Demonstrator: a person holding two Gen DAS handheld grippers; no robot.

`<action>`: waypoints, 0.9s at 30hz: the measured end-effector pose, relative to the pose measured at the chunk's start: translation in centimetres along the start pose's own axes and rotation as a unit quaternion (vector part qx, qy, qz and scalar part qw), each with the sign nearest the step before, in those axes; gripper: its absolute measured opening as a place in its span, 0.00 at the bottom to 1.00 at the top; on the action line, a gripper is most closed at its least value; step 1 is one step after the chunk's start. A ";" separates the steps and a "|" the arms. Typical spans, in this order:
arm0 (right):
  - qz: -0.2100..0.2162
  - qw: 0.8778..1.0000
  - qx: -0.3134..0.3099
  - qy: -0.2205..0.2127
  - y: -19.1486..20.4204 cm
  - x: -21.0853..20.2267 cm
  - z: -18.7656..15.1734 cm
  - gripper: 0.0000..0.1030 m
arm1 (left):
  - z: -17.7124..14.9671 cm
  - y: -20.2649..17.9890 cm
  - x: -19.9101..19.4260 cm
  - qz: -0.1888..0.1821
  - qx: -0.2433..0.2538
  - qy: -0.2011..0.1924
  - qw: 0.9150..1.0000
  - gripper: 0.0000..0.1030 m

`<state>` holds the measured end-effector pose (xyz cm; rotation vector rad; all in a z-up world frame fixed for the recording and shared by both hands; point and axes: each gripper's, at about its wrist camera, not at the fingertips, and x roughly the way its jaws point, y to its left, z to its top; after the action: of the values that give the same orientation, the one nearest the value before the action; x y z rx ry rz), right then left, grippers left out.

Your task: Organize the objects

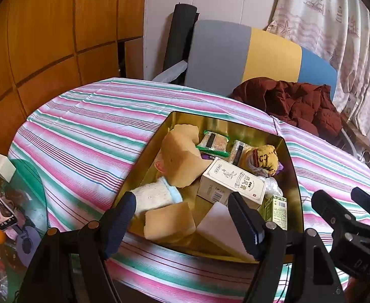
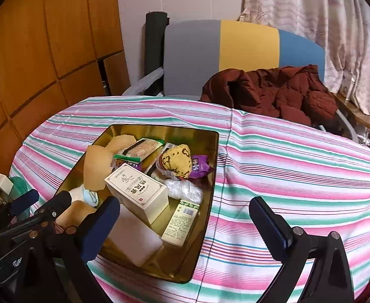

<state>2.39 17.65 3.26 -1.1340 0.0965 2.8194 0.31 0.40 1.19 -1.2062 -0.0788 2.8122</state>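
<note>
Both views are evenly lit by soft, warm indoor light, with only faint shadows on the striped table (image 1: 89, 126). The gold tin (image 2: 211, 176) mirrors its contents along its inner walls. Fisheye distortion bows the wooden panels (image 1: 46, 38) and curtain (image 2: 324, 12); black vignette fills the corners, and detail is soft and slightly smeared

A table (image 1: 89, 126) covered in a pink, green and white striped cloth (image 2: 298, 166) fills the middle of both views; a gold tin tray (image 2: 211, 176) rests directly on it, lower centre in the left view, lower left in the right
</note>
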 end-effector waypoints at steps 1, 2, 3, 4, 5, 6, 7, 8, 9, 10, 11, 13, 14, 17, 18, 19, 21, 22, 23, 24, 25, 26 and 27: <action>-0.003 1.000 0.001 0.002 0.0 0.0 -0.1 1.00 | 0.0 0.0 -0.1 0.001 0.001 0.000 1.000 0.74; -0.003 1.000 0.002 0.004 0.0 -0.1 -0.1 1.00 | 0.1 0.0 -0.2 0.002 0.004 0.003 1.000 0.74; -0.006 1.000 0.004 0.005 -0.1 -0.1 -0.2 1.00 | 0.1 0.0 -0.3 0.005 0.004 0.005 1.000 0.74; -0.013 1.000 0.006 0.004 -0.1 -0.2 -0.3 1.00 | 0.2 0.0 -0.4 0.007 0.004 0.004 1.000 0.74; -0.024 1.000 0.006 0.001 -0.1 -0.3 -0.3 1.00 | 0.2 0.1 -0.6 0.009 0.003 0.004 1.000 0.74; -0.032 0.999 0.006 -0.001 -0.2 -0.4 -0.3 1.00 | 0.1 0.2 -0.7 0.008 0.002 0.005 1.000 0.74; -0.038 0.999 0.005 -0.001 -0.2 -0.4 -0.3 1.00 | 0.2 0.2 -0.7 0.006 0.002 0.006 1.000 0.74; -0.046 0.999 0.005 0.000 -0.1 -0.4 -0.2 1.00 | 0.2 0.3 -0.9 0.005 0.002 0.007 1.000 0.74; -0.048 0.999 0.005 0.000 -0.1 -0.5 -0.2 1.00 | 0.2 0.3 -1.0 0.005 0.003 0.007 1.000 0.74; -0.047 0.999 0.005 -0.001 -0.1 -0.6 -0.2 1.00 | 0.2 0.3 -1.2 0.004 0.003 0.007 1.000 0.74; -0.045 0.999 0.005 -0.002 0.0 -0.7 -0.2 1.00 | 0.3 0.2 -1.3 0.002 0.004 0.007 1.000 0.74; -0.047 0.999 0.002 -0.007 0.4 -0.9 -0.2 1.00 | 0.4 0.1 -1.6 0.003 0.011 0.007 1.000 0.74; -0.054 0.998 0.001 -0.011 0.5 -1.1 -0.2 1.00 | 0.4 0.0 -1.7 0.005 0.015 0.008 1.000 0.74; -0.066 0.998 0.002 -0.015 0.6 -1.2 0.0 1.00 | 0.5 -0.3 -2.1 0.013 0.025 0.005 1.000 0.74; -0.067 0.998 0.004 -0.013 0.6 -1.2 0.1 1.00 | 0.5 -0.3 -2.2 0.018 0.025 0.003 1.000 0.74; -0.067 0.998 0.006 -0.011 0.6 -1.1 0.1 1.00 | 0.4 -0.2 -2.2 0.019 0.023 0.004 1.000 0.74; -0.066 0.998 0.012 -0.012 0.4 -1.2 0.1 1.00 | 0.5 0.0 -2.1 0.013 0.017 0.007 1.000 0.74; -0.064 0.998 0.014 -0.010 0.4 -1.1 0.1 1.00 | 0.5 0.1 -2.1 0.010 0.015 0.008 1.000 0.74; -0.062 0.998 0.014 -0.008 0.4 -1.1 0.1 1.00 | 0.5 0.2 -2.1 0.008 0.013 0.009 1.000 0.73; -0.062 0.998 0.014 -0.007 0.4 -1.0 0.1 1.00 | 0.4 0.2 -2.1 0.011 0.012 0.010 1.000 0.72; -0.062 0.998 0.012 -0.007 0.5 -1.0 0.1 1.00 | 0.4 0.2 -2.1 0.014 0.013 0.011 1.000 0.71; -0.063 0.998 0.010 -0.007 0.6 -1.0 0.0 1.00 | 0.4 0.2 -2.0 0.017 0.014 0.012 1.000 0.71; -0.065 0.998 0.010 -0.007 0.6 -1.0 0.0 1.00 | 0.4 0.2 -1.9 0.019 0.016 0.012 1.000 0.70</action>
<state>3.03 16.94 3.95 -1.0746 0.0472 2.7071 1.35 0.05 2.85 -1.2470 -0.0100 2.8195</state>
